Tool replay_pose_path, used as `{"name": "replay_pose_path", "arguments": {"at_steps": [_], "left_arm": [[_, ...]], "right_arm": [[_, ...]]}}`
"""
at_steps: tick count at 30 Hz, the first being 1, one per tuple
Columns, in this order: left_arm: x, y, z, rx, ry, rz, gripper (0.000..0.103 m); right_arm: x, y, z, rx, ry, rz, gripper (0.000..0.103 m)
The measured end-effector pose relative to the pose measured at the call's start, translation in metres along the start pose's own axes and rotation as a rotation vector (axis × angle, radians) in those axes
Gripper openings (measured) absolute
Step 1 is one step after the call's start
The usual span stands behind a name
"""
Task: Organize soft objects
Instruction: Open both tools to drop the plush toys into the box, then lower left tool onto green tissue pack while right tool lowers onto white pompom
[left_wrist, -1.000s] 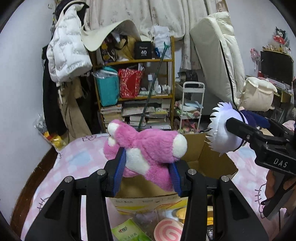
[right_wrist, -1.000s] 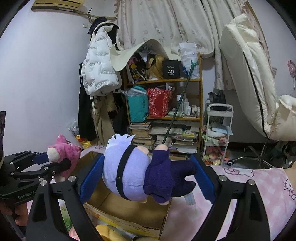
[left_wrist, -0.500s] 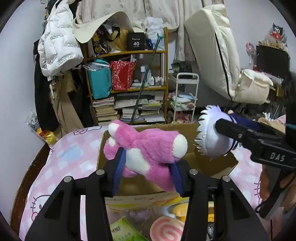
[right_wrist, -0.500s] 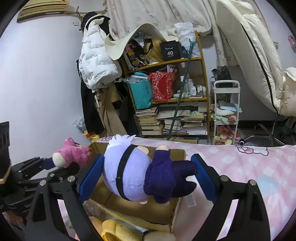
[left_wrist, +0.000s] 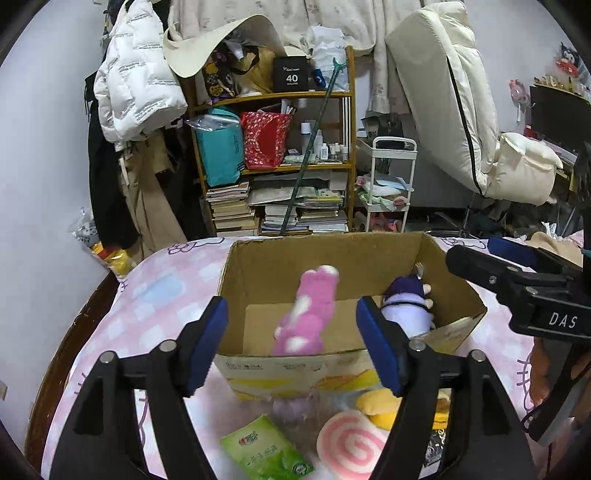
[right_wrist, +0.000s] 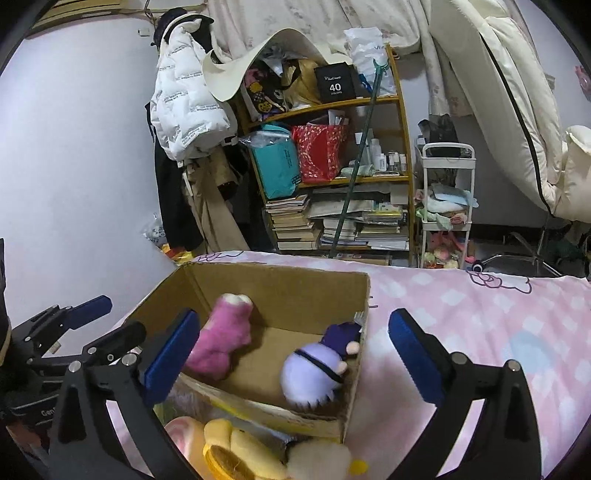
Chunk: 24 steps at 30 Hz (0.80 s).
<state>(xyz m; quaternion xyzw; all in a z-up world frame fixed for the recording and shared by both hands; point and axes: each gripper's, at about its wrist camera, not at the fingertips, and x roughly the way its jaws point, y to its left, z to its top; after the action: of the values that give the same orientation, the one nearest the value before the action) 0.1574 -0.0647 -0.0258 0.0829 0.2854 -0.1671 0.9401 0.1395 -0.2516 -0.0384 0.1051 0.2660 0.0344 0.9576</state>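
**Two plush toys in the box, both grippers spread wide**

Left wrist view: left gripper (left_wrist: 291, 343) wide apart, holding nothing, at lower centre. Behind it, cardboard box (left_wrist: 332, 254) mid-frame on pink bedsheet (left_wrist: 155, 295); pink plush (left_wrist: 306, 314) inside at centre, purple doll (left_wrist: 406, 306) inside at right.

Right wrist view: right gripper (right_wrist: 291, 362) wide apart, empty, at lower centre. Pink plush (right_wrist: 221, 339) left in box (right_wrist: 280, 280), purple doll (right_wrist: 317, 373) against right wall. Yellow plush (right_wrist: 236, 450) at bottom edge, outside box.

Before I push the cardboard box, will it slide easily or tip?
The cardboard box probably slides lightly: it holds only the pink plush and purple doll. On the soft pink bedsheet it may snag and tip.
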Motion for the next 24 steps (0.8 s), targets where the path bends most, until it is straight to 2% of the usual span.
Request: {"name": "replay_pose_path", "arguments": {"at_steps": [8, 24], "left_arm": [[-0.024, 0.005, -0.008, -0.009, 0.016, 0.047, 0.092], [-0.061, 0.017, -0.038, -0.038, 0.104, 0.106, 0.092]], "right_arm": [[-0.023, 0.005, -0.001, -0.016, -0.016, -0.025, 0.103], [-0.064, 0.009, -0.019, 0.001, 0.008, -0.055, 0.103]]}}
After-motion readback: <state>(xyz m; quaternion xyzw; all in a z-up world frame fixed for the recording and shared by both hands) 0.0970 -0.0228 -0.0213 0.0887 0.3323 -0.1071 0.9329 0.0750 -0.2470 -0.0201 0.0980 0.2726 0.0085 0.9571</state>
